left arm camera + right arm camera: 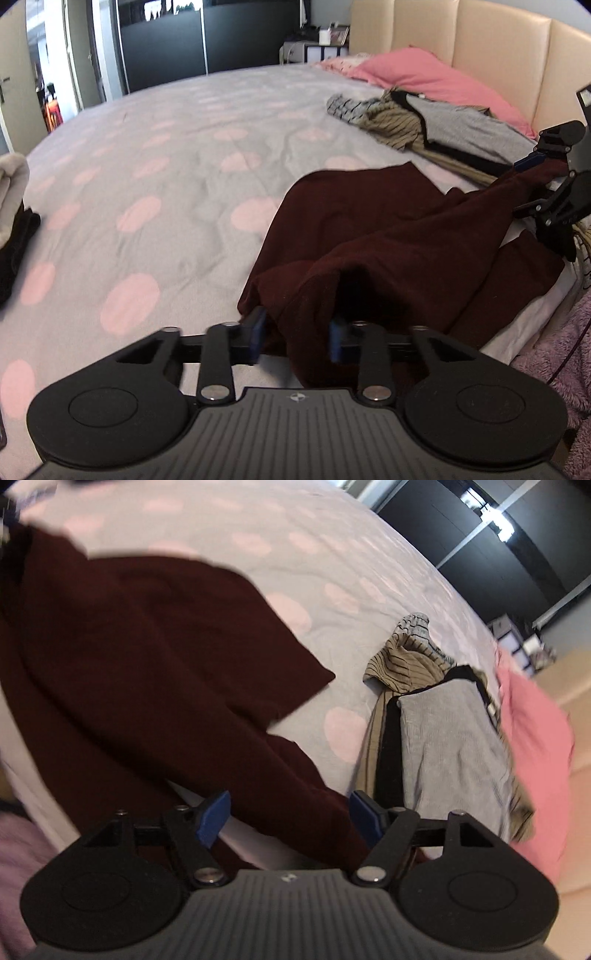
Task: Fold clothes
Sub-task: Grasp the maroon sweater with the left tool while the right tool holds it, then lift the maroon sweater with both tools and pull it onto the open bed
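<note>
A maroon garment (388, 236) lies rumpled and unfolded on the bed (166, 155); left gripper (297, 338) pinches its edge, right gripper (290, 818) gapes wide around it, more clothes (417, 118) wait

Garment (369, 236) on bed (166, 155) (clothes pile (424, 122) behind, pillow (424, 79) beyond).

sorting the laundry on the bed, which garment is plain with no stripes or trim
The dark maroon garment, spread nearest the grippers. The tan top and small grey-white piece are striped; the grey top has black trim.
</note>
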Demonstrator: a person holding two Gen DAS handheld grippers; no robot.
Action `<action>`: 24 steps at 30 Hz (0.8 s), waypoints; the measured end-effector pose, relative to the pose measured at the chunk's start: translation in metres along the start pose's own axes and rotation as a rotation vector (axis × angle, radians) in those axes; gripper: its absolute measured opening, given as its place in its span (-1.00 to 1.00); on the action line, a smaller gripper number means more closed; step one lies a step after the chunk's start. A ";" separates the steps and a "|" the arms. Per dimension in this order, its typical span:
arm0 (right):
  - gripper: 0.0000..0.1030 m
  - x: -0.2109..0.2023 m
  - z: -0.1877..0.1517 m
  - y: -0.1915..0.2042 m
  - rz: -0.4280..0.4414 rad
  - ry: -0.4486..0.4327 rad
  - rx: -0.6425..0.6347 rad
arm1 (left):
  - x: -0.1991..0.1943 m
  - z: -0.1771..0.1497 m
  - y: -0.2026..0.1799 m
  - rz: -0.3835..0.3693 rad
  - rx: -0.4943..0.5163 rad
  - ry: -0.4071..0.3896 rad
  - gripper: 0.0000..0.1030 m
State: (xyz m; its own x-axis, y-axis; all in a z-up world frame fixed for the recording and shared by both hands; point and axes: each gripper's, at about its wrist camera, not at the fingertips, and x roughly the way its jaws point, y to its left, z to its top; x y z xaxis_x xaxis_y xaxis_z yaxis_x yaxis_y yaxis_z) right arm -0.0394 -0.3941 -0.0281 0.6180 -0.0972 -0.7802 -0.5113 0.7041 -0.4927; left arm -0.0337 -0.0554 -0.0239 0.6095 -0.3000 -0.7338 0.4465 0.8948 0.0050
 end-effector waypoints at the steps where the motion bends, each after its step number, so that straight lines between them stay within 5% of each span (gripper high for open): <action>1: 0.35 0.005 0.000 0.003 -0.001 -0.004 -0.015 | 0.000 0.001 0.002 -0.001 -0.009 -0.001 -0.69; 3: -0.49 0.015 0.003 0.005 0.000 0.011 -0.011 | -0.003 0.003 0.007 0.013 -0.020 -0.019 -0.78; 6: -0.75 0.009 0.012 -0.001 -0.026 -0.015 0.060 | -0.015 0.008 0.018 0.054 -0.065 -0.069 -0.80; 16: -0.81 -0.123 0.056 -0.045 -0.147 -0.393 0.444 | -0.106 0.040 0.061 0.128 -0.170 -0.310 -0.82; 24: -0.81 -0.229 0.073 -0.047 -0.073 -0.637 0.584 | -0.208 0.054 0.087 0.141 -0.161 -0.460 -0.82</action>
State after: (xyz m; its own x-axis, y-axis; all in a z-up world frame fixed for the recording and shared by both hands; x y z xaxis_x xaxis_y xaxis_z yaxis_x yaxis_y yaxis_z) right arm -0.1137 -0.3533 0.2019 0.9432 0.1333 -0.3042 -0.1767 0.9769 -0.1198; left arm -0.0863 0.0674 0.1659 0.8984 -0.2549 -0.3577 0.2546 0.9658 -0.0488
